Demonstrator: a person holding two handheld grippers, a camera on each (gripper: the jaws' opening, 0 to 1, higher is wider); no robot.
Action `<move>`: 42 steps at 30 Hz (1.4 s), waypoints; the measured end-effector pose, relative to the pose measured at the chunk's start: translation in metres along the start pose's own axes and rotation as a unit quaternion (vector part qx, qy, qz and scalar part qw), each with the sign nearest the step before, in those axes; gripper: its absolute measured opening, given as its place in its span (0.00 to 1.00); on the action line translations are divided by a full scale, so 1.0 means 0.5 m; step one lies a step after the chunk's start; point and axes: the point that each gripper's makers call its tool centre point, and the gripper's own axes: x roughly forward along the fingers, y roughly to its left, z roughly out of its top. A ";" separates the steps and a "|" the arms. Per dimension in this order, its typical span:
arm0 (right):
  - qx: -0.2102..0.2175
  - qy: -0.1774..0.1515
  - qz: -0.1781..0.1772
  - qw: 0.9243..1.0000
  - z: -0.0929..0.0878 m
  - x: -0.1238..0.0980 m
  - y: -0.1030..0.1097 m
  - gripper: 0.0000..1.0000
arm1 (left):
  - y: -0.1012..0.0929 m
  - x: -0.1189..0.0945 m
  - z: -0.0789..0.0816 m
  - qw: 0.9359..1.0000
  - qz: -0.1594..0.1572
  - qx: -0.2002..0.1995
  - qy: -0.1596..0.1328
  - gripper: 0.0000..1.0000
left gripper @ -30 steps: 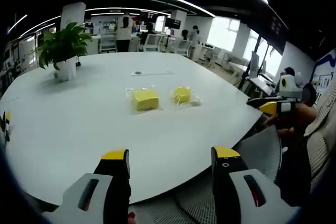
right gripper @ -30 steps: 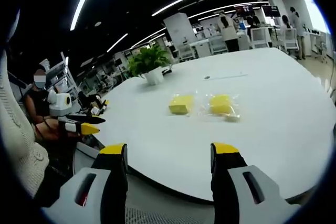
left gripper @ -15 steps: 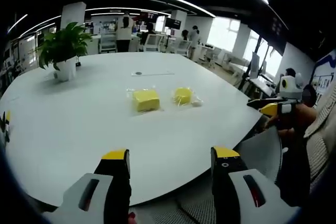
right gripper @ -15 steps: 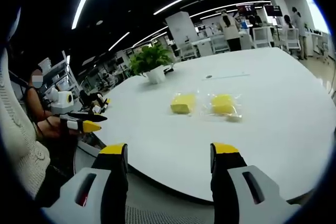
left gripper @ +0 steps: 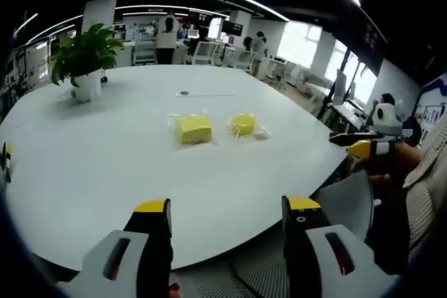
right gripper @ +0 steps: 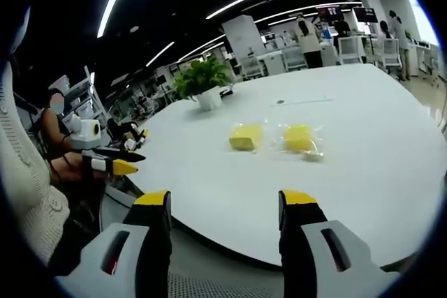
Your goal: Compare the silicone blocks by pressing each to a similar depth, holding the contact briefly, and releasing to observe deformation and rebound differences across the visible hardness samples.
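Observation:
Two yellow silicone blocks in clear wrappers lie side by side near the middle of a round white table [left gripper: 105,165]. In the left gripper view the larger block [left gripper: 193,128] is on the left and the smaller block [left gripper: 243,124] on the right. The right gripper view has one block [right gripper: 246,137] on the left and the other block [right gripper: 299,138] on the right. My left gripper [left gripper: 227,209] is open, held off the table's near edge, far from the blocks. My right gripper [right gripper: 222,202] is open too, also short of the table edge. Each gripper shows in the other's view: left gripper [right gripper: 115,165], right gripper [left gripper: 367,146].
A potted plant [left gripper: 85,61] stands at the table's far left; the same potted plant [right gripper: 204,83] appears in the right gripper view. A small dark disc [left gripper: 184,93] lies beyond the blocks. A mesh chair seat [left gripper: 349,200] sits at the table's edge. Desks, chairs and people fill the office behind.
Both views have shifted slightly with the hands. The blocks have not moved, and both grippers stay open.

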 end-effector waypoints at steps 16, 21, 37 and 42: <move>0.004 0.012 -0.002 1.000 0.001 0.021 -0.020 0.56 | 0.027 0.031 0.024 1.000 0.001 0.000 0.013 0.65; 0.008 0.018 0.000 1.000 0.000 0.034 -0.025 0.56 | 0.046 0.043 0.043 1.000 0.003 0.006 0.013 0.64; 0.015 0.037 0.000 0.999 0.001 0.069 -0.055 0.54 | 0.080 0.116 0.160 0.998 -0.032 -0.020 -0.053 0.57; 0.020 0.043 -0.001 0.999 -0.001 0.081 -0.066 0.53 | 0.096 0.142 0.194 0.996 -0.039 -0.044 -0.073 0.57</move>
